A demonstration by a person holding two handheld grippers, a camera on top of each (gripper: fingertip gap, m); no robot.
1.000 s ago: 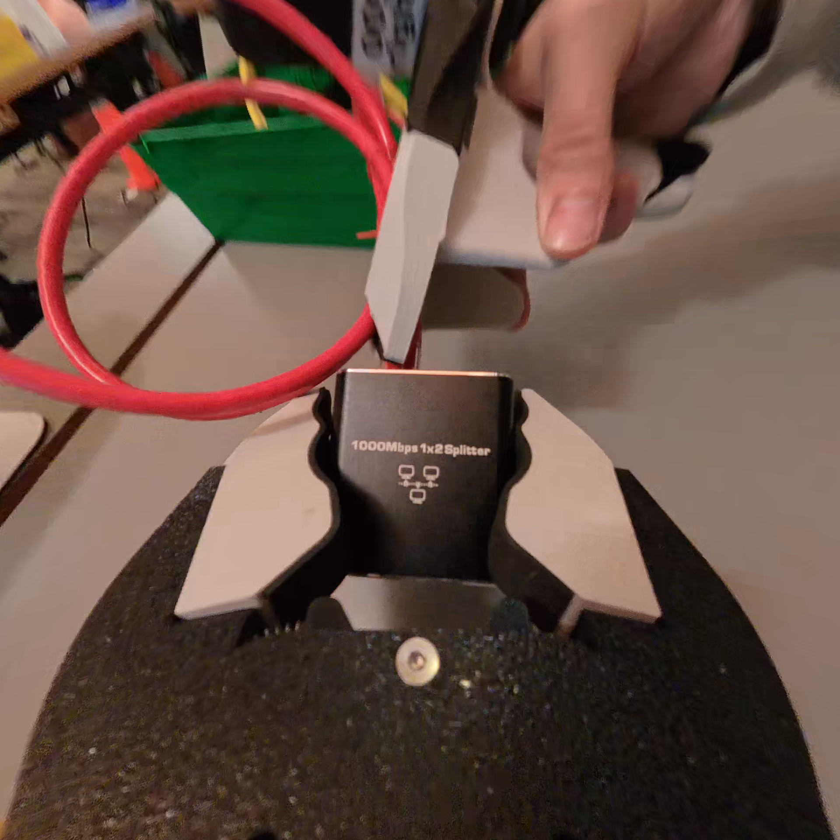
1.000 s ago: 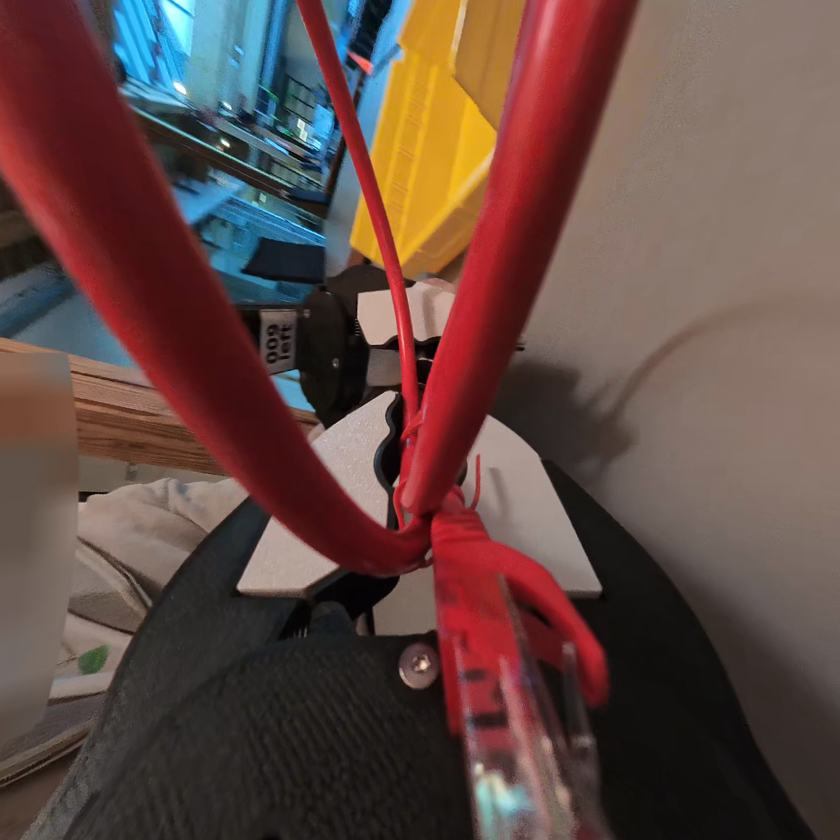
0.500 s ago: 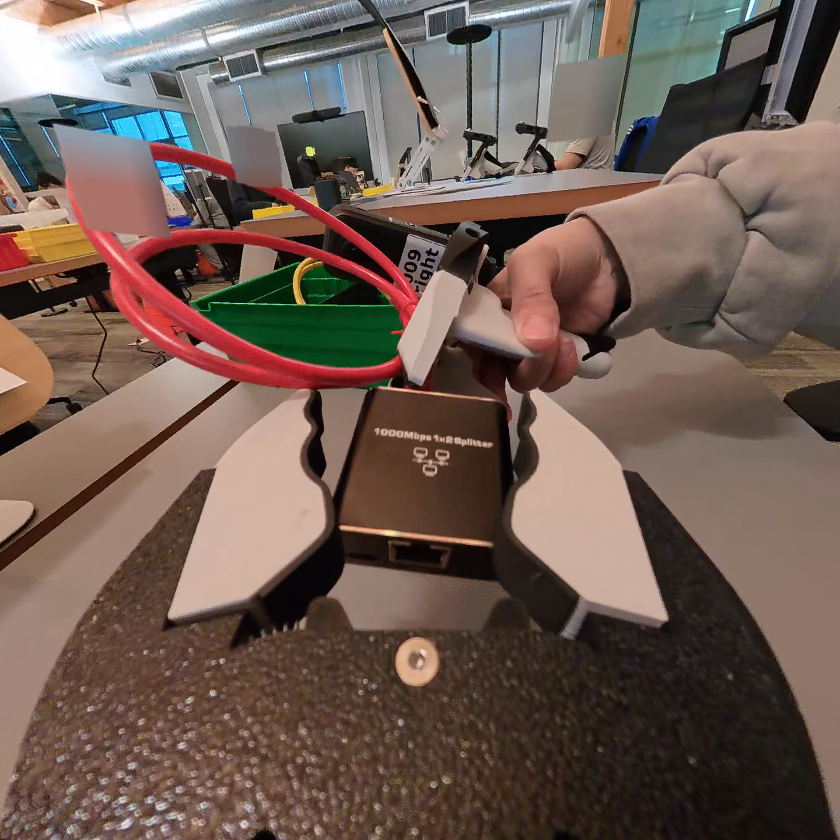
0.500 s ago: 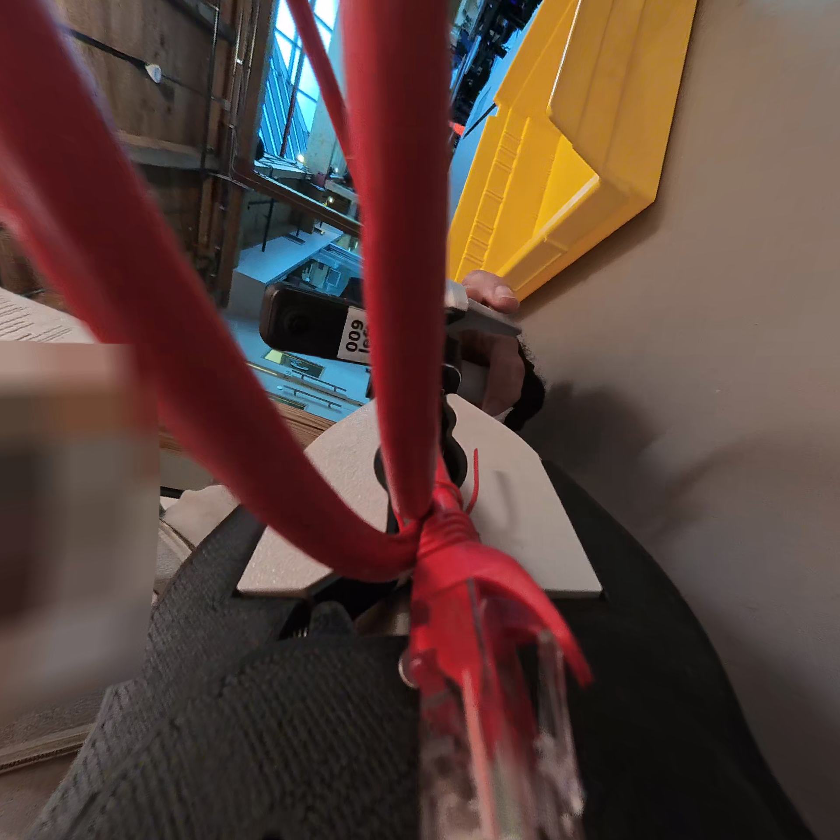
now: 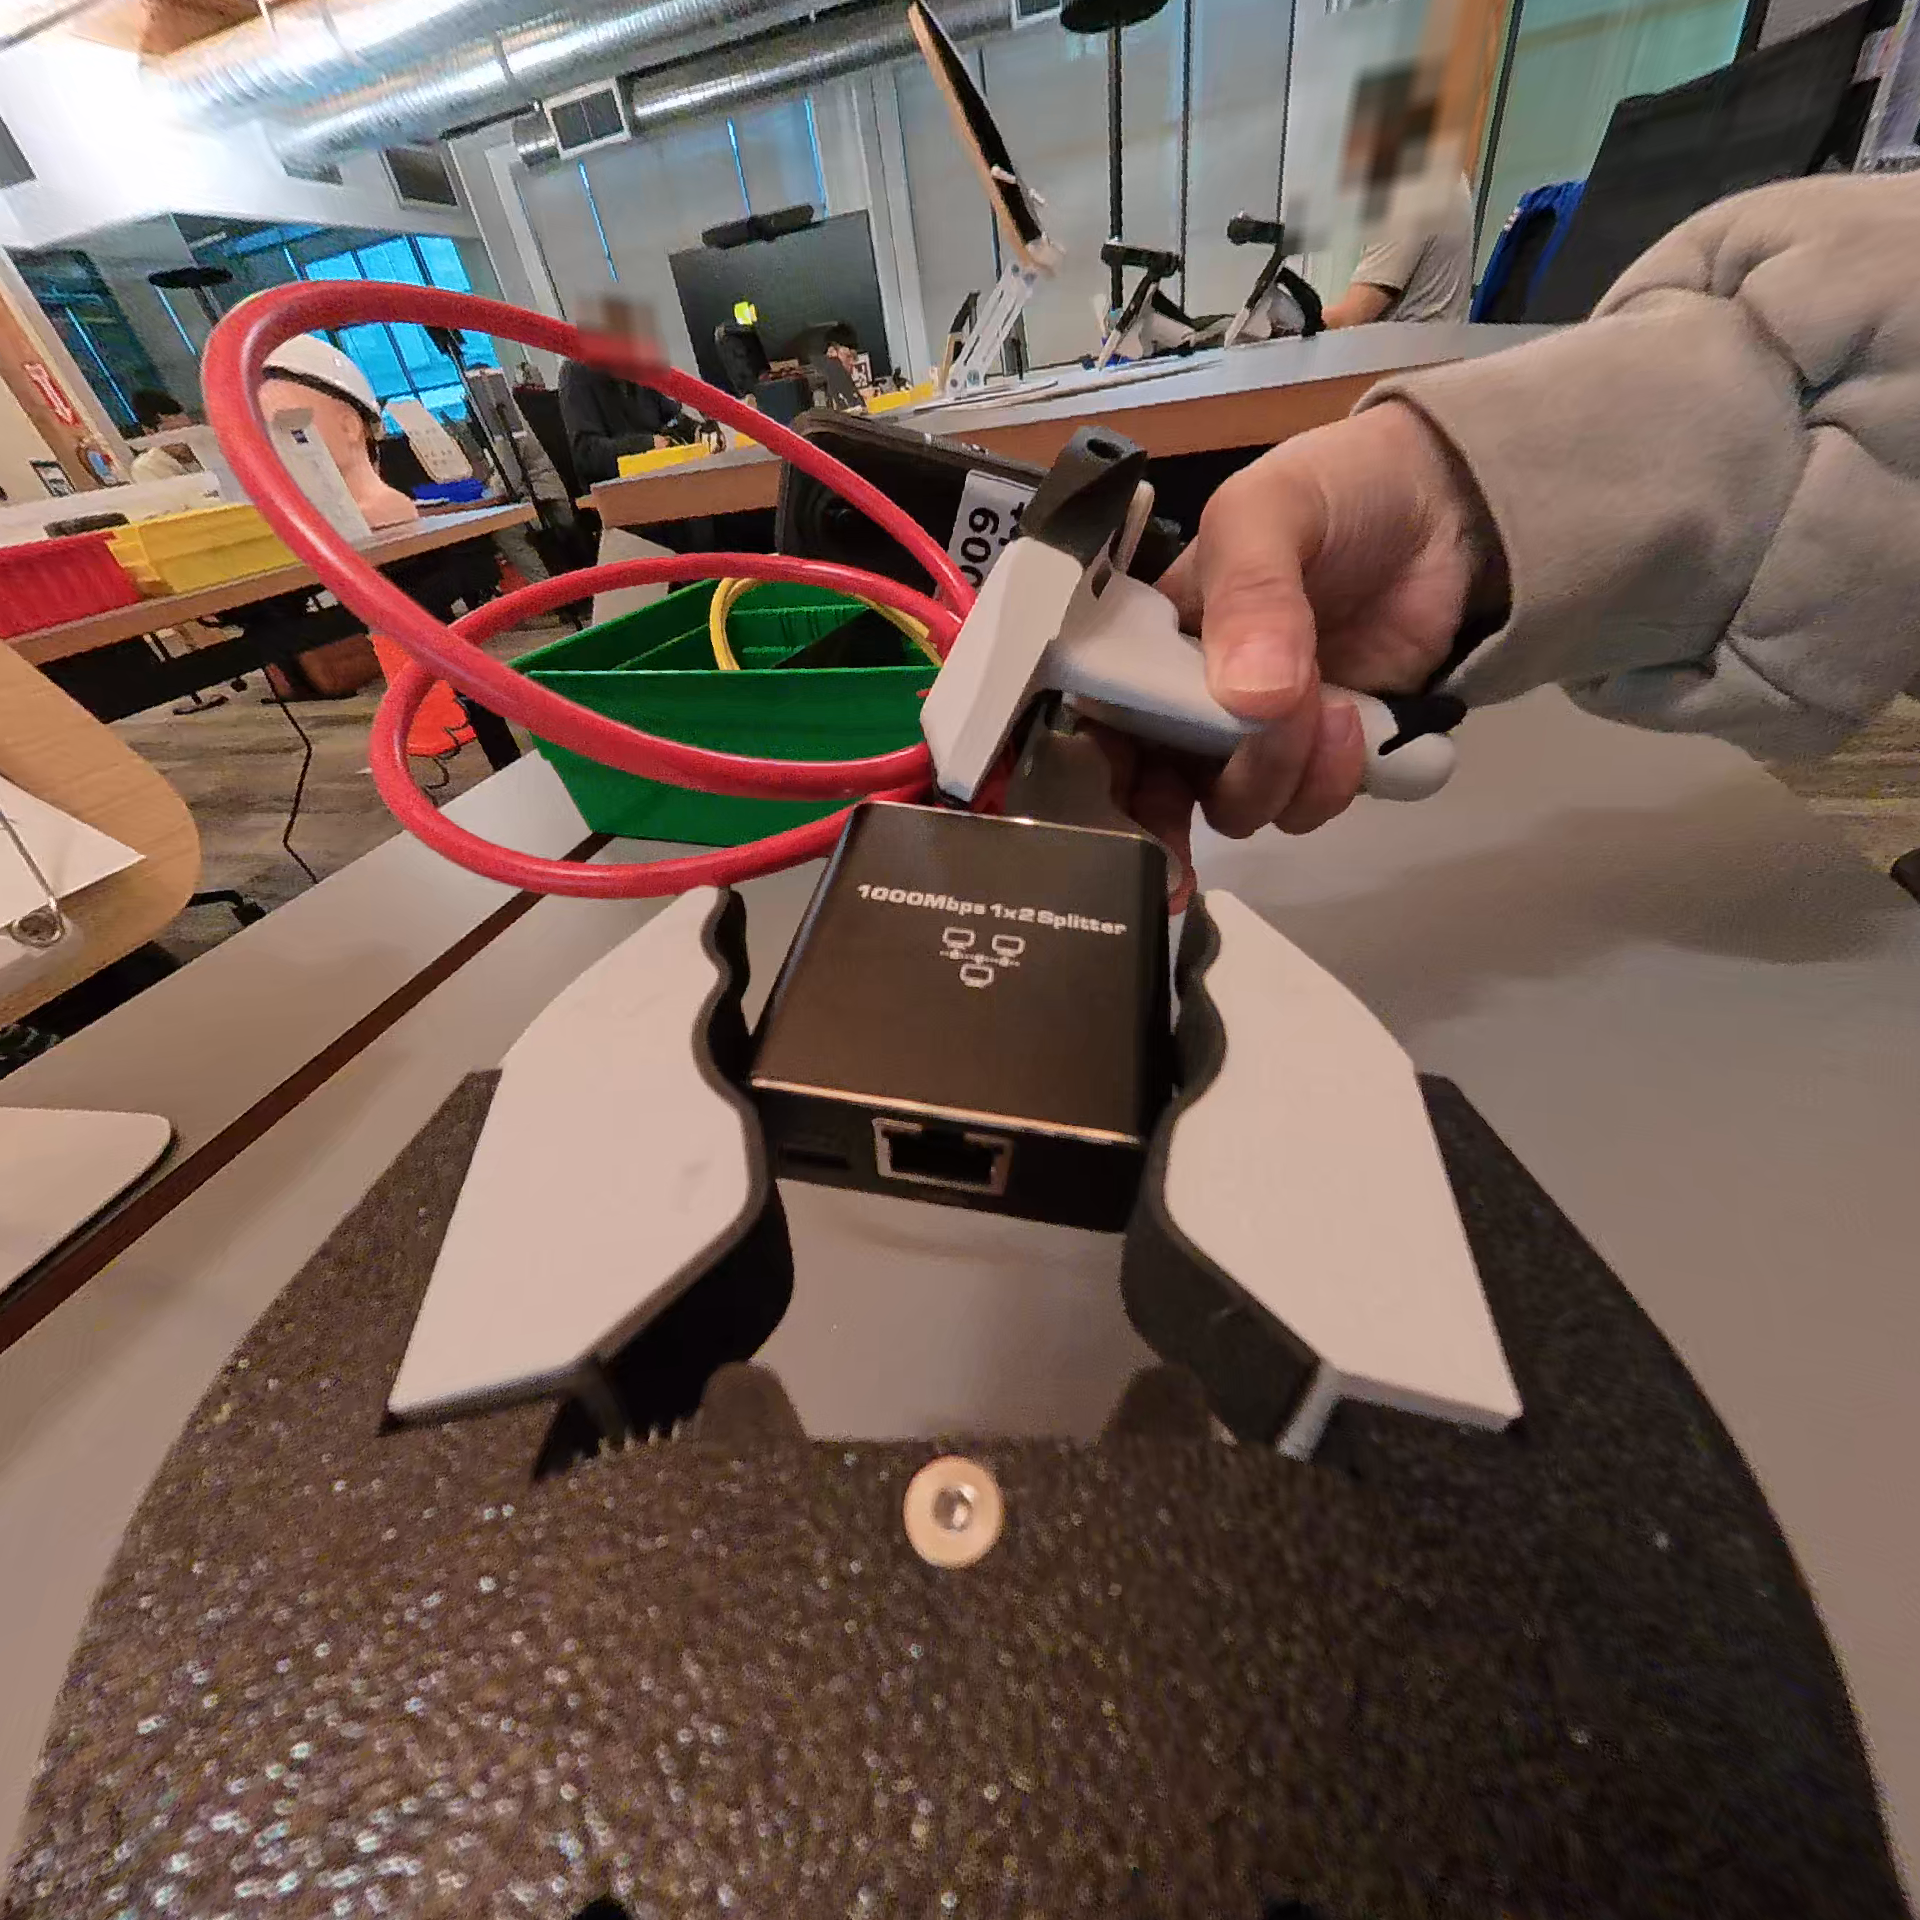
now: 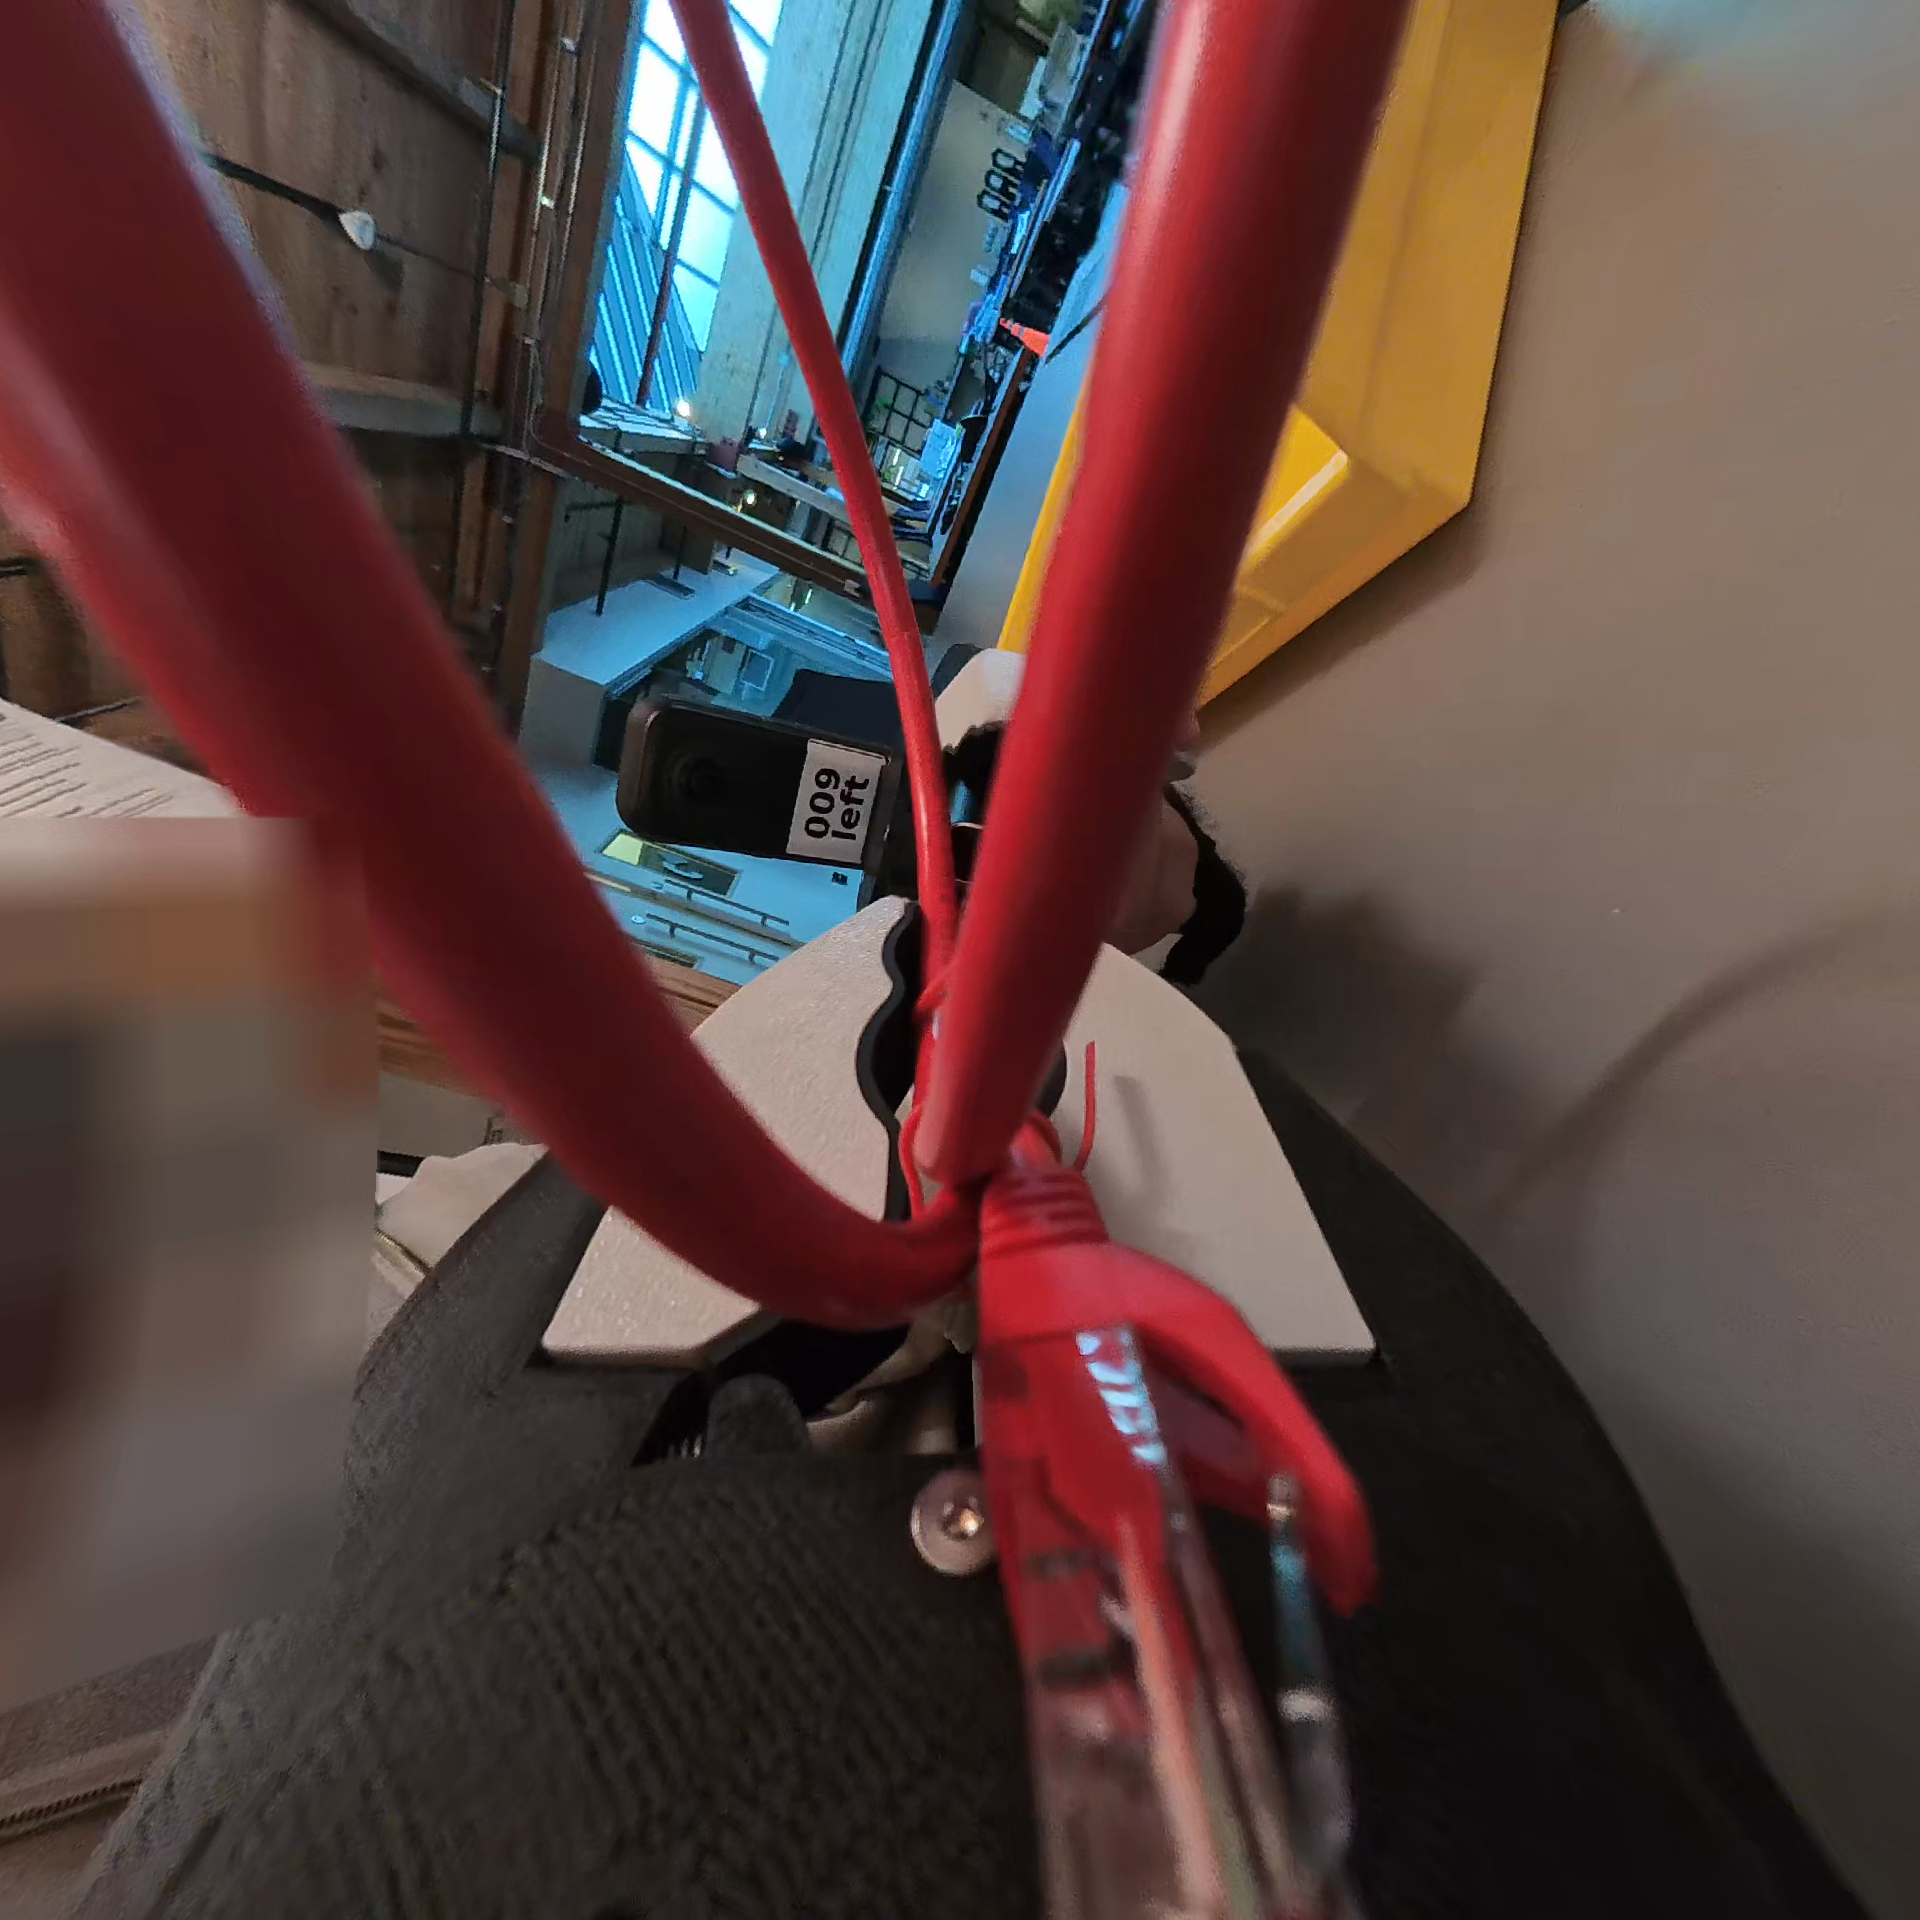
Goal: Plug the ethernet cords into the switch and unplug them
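Observation:
My left gripper [image 5: 961,920] is shut on the black switch [image 5: 956,1029] and holds it by its sides above the grey table. One empty port on the switch faces the camera. My right gripper [image 6: 940,997] is shut on the coiled red ethernet cord [image 6: 1081,644]. A free red plug [image 6: 1101,1382] of that cord points back towards the lens. In the left wrist view the right gripper [image 5: 987,675], held by a hand, has its tip at the switch's far end, with the red cord [image 5: 499,665] looping to the left. Whether a plug sits in the far ports is hidden.
A green bin [image 5: 727,717] with a yellow cord in it stands on the table behind the switch. A yellow bin [image 6: 1361,374] lies on the grey table [image 5: 1610,1039] beyond the right gripper. Other desks and people are far behind. Left and right tips are no more than a few centimetres apart.
The left gripper has tilted up with the switch, so its near port now faces the camera. The right gripper stays at the switch's far end, still shut on the red cord.

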